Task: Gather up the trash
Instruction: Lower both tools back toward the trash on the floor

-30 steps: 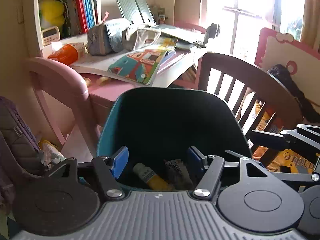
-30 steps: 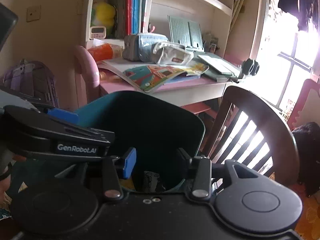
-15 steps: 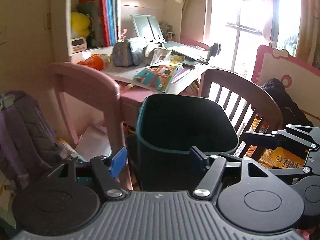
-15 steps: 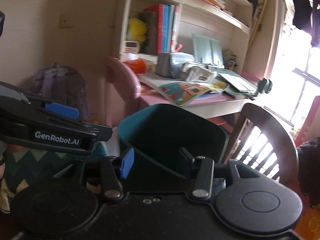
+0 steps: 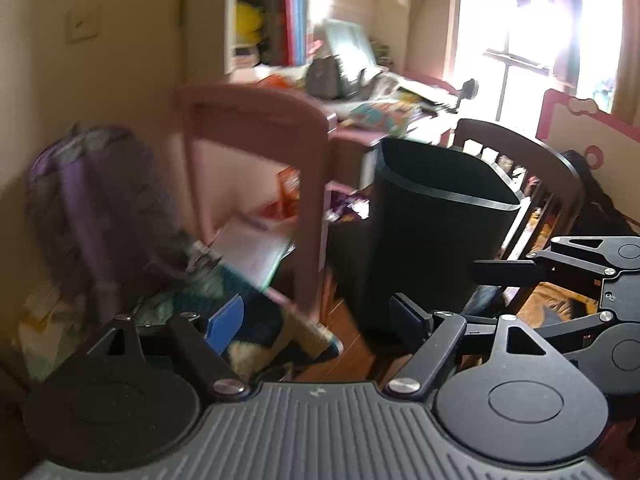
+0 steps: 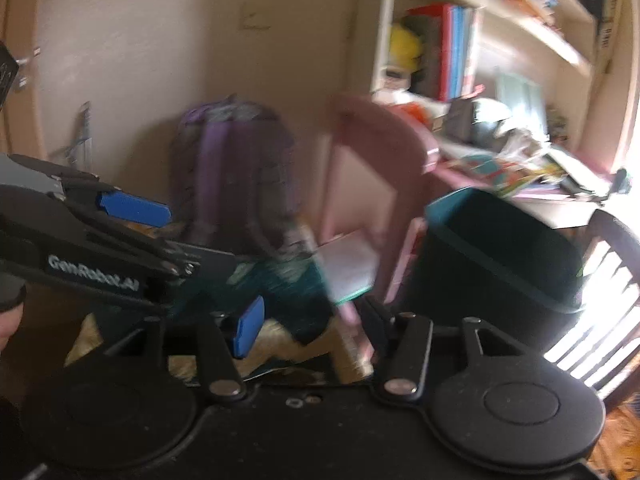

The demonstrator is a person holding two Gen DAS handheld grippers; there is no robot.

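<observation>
Teal plastic waste bin (image 5: 436, 216), a second ago right under both claws, now stands off to the right beside the pink desk (image 5: 256, 128). Left gripper (image 5: 316, 320) and right gripper (image 6: 310, 320) are opening, both empty, presumably seeking more floor litter.

Daylight floods in from the window (image 5: 520, 28), blown out to white glare. Heavy motion blur smears the backpack (image 6: 232, 176) and desk (image 6: 520, 184). Fisheye bends edges; foreground shadowed.

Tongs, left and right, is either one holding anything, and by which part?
Nothing is held: the left tongs and right tongs are both opening, with nothing between them.
</observation>
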